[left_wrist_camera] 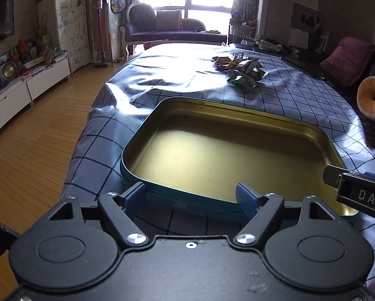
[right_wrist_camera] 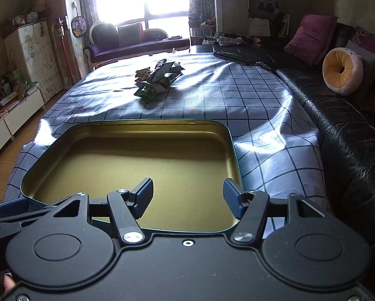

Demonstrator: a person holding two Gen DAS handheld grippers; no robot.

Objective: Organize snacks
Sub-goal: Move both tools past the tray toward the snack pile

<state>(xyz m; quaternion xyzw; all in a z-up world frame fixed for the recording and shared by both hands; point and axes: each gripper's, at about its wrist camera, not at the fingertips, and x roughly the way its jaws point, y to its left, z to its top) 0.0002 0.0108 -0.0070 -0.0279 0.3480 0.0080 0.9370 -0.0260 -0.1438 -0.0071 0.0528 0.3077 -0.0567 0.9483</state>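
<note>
An open teal tin with a gold inside [left_wrist_camera: 212,160] lies empty on the checked tablecloth [left_wrist_camera: 177,75], close in front of both grippers; it also shows in the right wrist view [right_wrist_camera: 137,160]. A pile of small green and brown snack packets [left_wrist_camera: 242,69] lies farther back on the table, also in the right wrist view [right_wrist_camera: 157,77]. My left gripper [left_wrist_camera: 191,195] is open and empty at the tin's near rim. My right gripper [right_wrist_camera: 188,198] is open and empty above the tin's near edge; its body [left_wrist_camera: 358,188] shows at right in the left wrist view.
A black leather sofa [right_wrist_camera: 338,115] with cushions runs along the table's right side. A white low cabinet [left_wrist_camera: 24,92] with clutter stands at the left across a wooden floor. A purple chaise [left_wrist_camera: 167,30] stands by the bright window behind.
</note>
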